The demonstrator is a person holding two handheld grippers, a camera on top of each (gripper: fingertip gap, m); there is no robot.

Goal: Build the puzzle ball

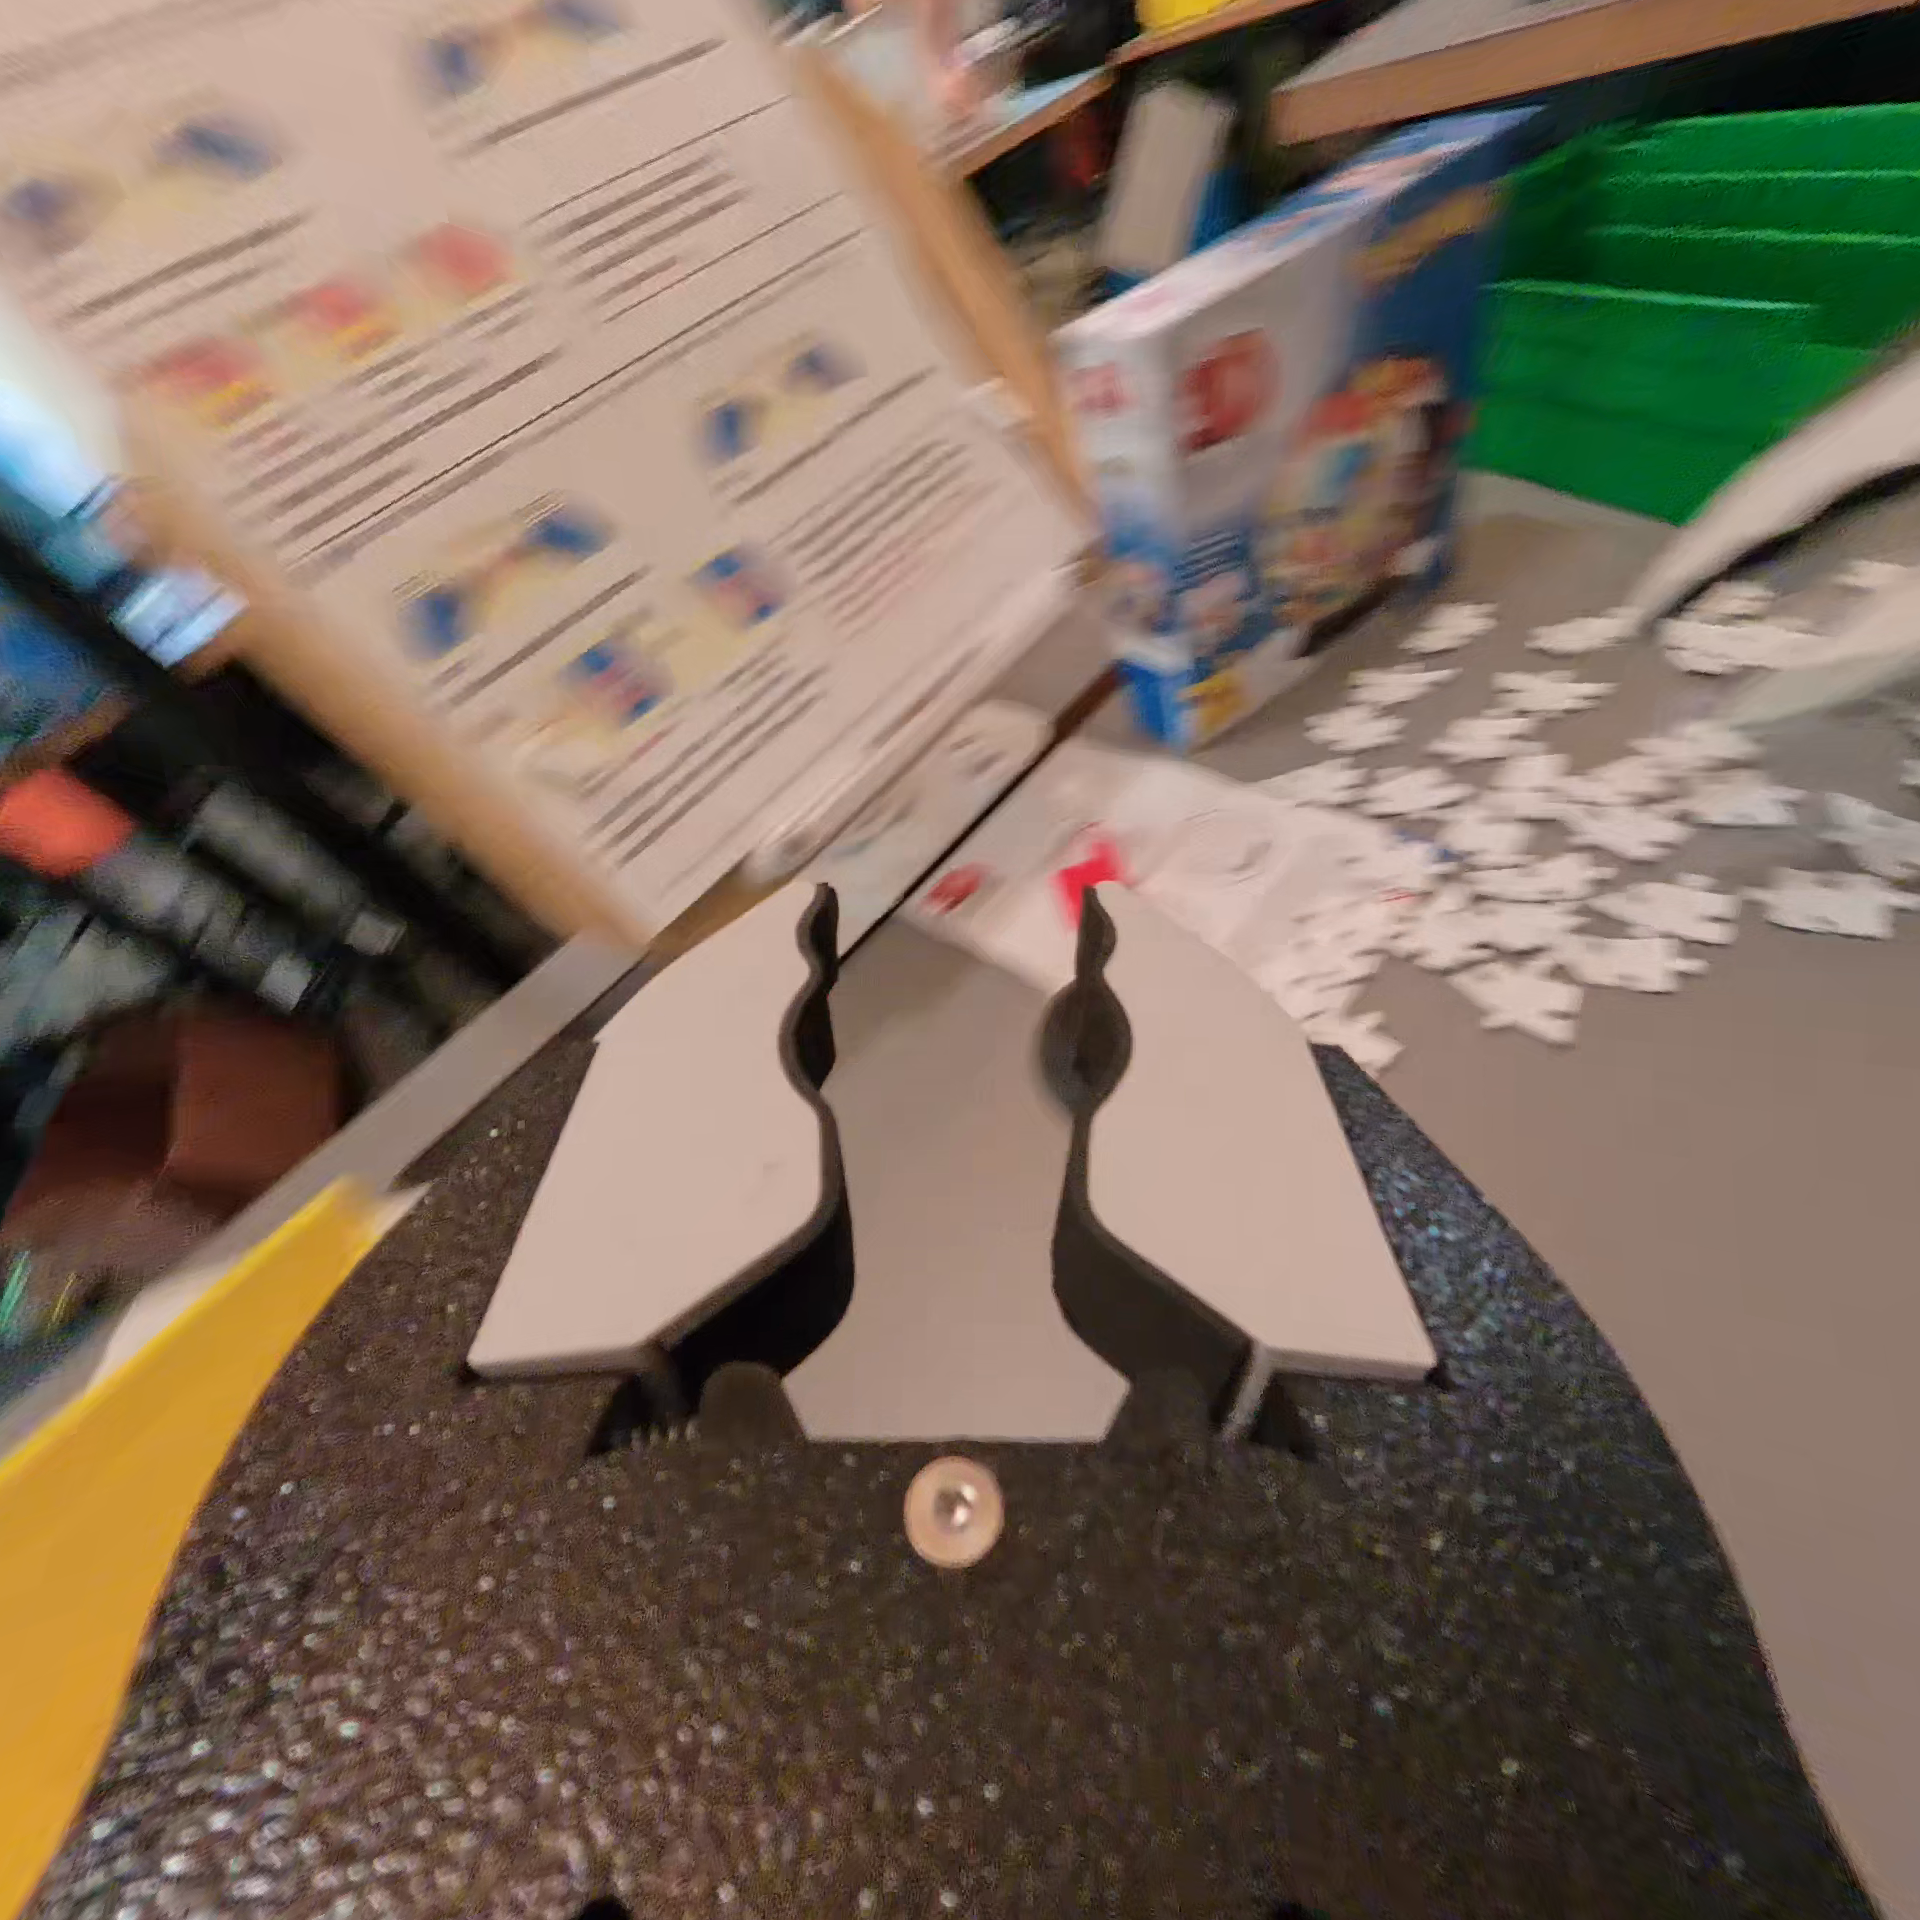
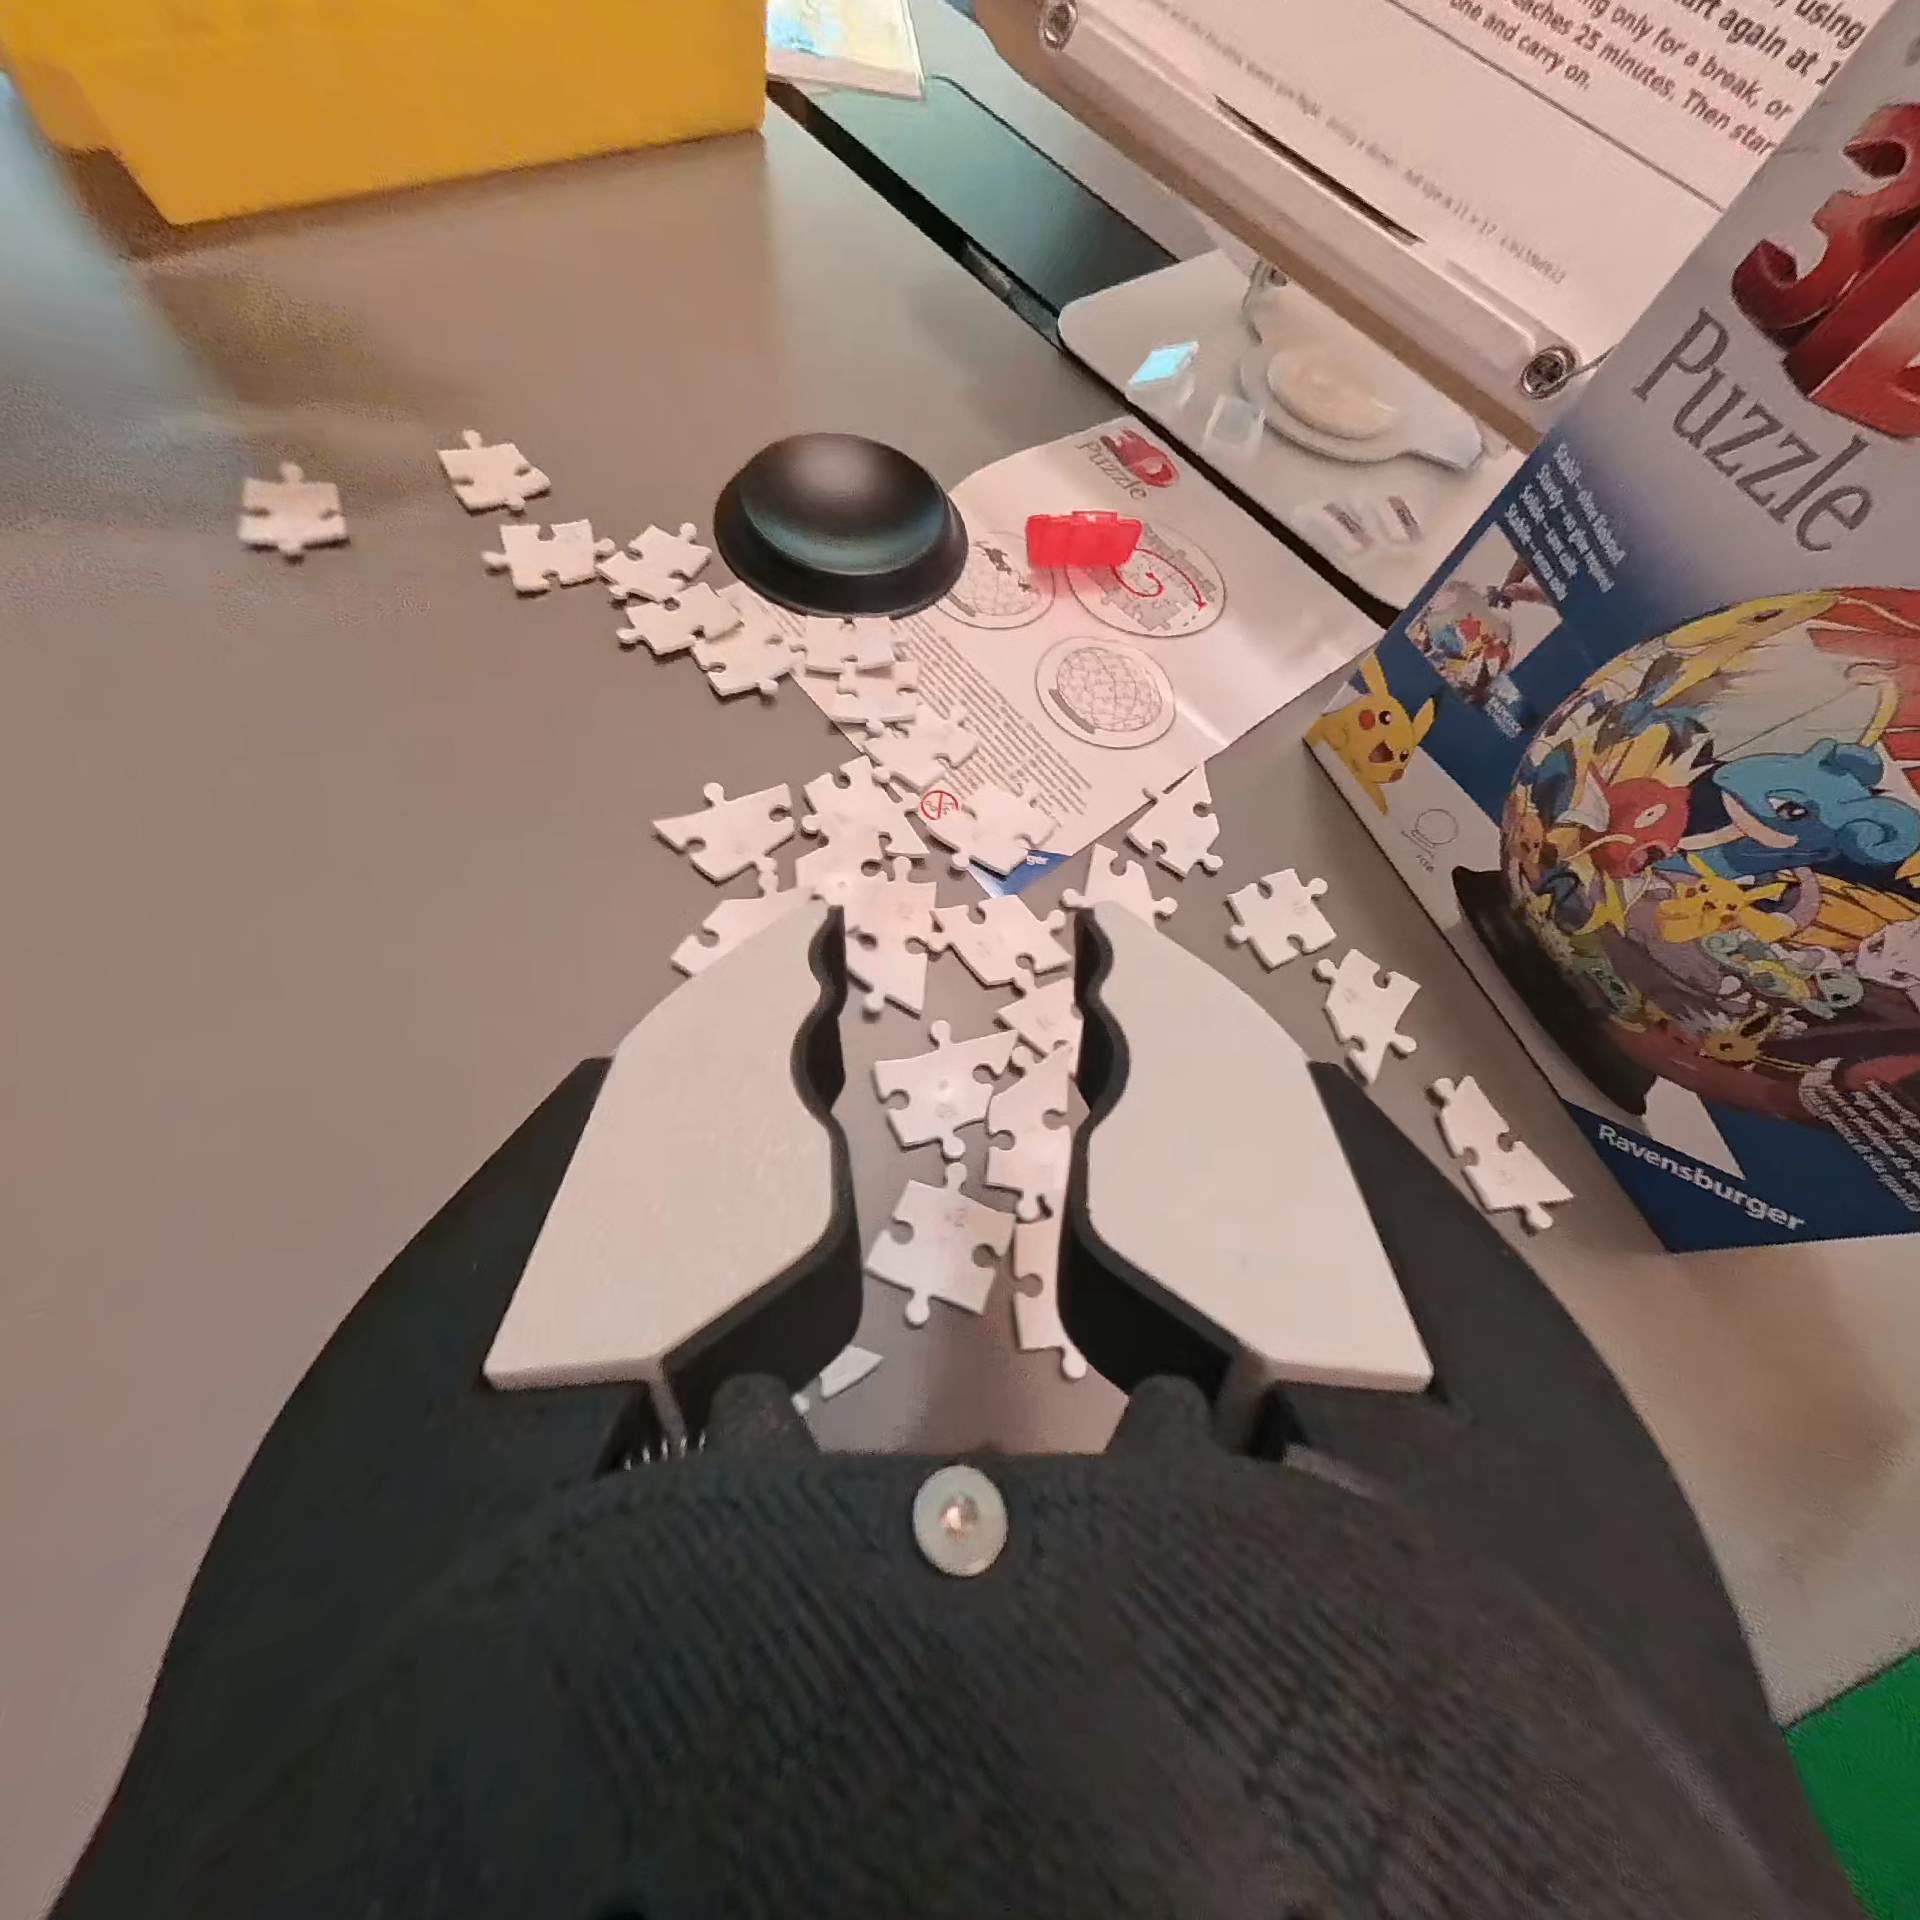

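Yellow bin [image 2: 395, 94]: we find it at far left on the grey table [image 2: 312, 831].
Puzzle pieces [image 2: 935, 1081]: white backs up, scattered at centre (none joined that we can see).
Black stand [image 2: 836, 525]: on the edge of the instruction leaflet [image 2: 1101, 675], with a red plastic part [image 2: 1081, 535] just beside it.
Puzzle box [image 2: 1714, 779]: upright, at right.
Left gripper [image 1: 956, 904]: jaws apart, empty, above the table edge (view blurred).
Right gripper [image 2: 956, 925]: jaws apart, empty, over the pieces.
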